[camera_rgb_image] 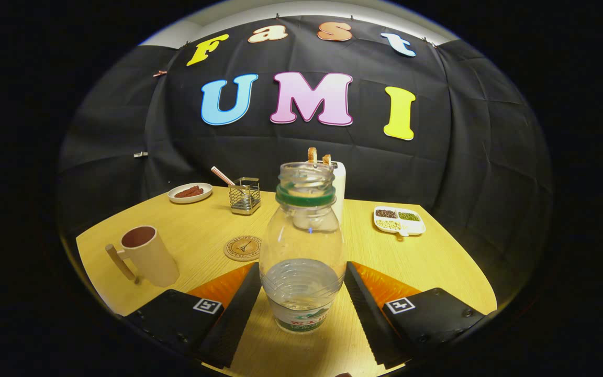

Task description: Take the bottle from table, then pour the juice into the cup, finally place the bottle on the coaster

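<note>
**Bottle upright between the fingers on a pale wooden table**

A black cloth wall (pixel 437 173), creased and pinned up, backs the booth, with a strip of lighter wall above it. In front of it lies a light wood-grain table (pixel 437 256) with a rounded near edge.

The gripper (pixel 301 293) sits low over the table, its fingers spread about as wide as the bottle. A clear plastic bottle (pixel 301 246) stands upright between them, uncapped, with a green ring at the neck and a little liquid in its lower part. Each finger lies close against a side of the bottle near its base; whether they actually press on it I cannot tell.

To the left of the fingers stands a beige cup (pixel 147 255) with a wooden handle. A round coaster (pixel 242 247) lies flat between cup and bottle, just beyond the left finger. Behind the bottle is a white toaster (pixel 338 188) with toast sticking up. Further back left are a wire holder (pixel 245 196) and a small plate (pixel 190 192) of sausages. On the right sits a divided dish (pixel 400 220) of beans.
</note>
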Tool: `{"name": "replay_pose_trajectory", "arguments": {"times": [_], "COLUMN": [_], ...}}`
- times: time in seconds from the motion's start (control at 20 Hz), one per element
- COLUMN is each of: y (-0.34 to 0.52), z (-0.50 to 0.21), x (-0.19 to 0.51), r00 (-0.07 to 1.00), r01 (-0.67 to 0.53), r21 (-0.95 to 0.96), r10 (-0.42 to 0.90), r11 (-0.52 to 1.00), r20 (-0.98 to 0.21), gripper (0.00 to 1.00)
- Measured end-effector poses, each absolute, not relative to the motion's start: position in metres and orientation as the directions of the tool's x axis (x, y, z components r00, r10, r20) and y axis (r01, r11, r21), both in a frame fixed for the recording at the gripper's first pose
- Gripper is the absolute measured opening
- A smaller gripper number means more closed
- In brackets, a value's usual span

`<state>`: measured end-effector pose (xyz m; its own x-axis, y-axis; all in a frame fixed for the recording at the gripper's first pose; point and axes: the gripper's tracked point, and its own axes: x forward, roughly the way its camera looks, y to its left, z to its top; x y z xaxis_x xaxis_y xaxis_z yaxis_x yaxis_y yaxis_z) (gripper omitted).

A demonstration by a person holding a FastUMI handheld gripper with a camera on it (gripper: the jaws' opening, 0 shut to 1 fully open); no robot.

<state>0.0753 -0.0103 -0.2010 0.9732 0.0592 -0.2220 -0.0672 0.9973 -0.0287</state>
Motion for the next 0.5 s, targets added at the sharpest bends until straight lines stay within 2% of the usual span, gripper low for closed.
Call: {"name": "replay_pose_trajectory", "arguments": {"times": [0.2,0.35,0.5], "y": [-0.0118,-0.0111,-0.0088], "z": [-0.2047,-0.2036,-0.2045], "x": [0.0797,0.0815,0.0801], "r00": [0.971,0.972,0.97], "r01": [-0.077,-0.084,-0.091], "r21": [-0.021,-0.022,-0.013], "r10": [0.07,0.077,0.086], "r11": [0.997,0.996,0.996], "r20": [-0.229,-0.222,-0.229], "gripper": [0.94,0.81,0.8]}}
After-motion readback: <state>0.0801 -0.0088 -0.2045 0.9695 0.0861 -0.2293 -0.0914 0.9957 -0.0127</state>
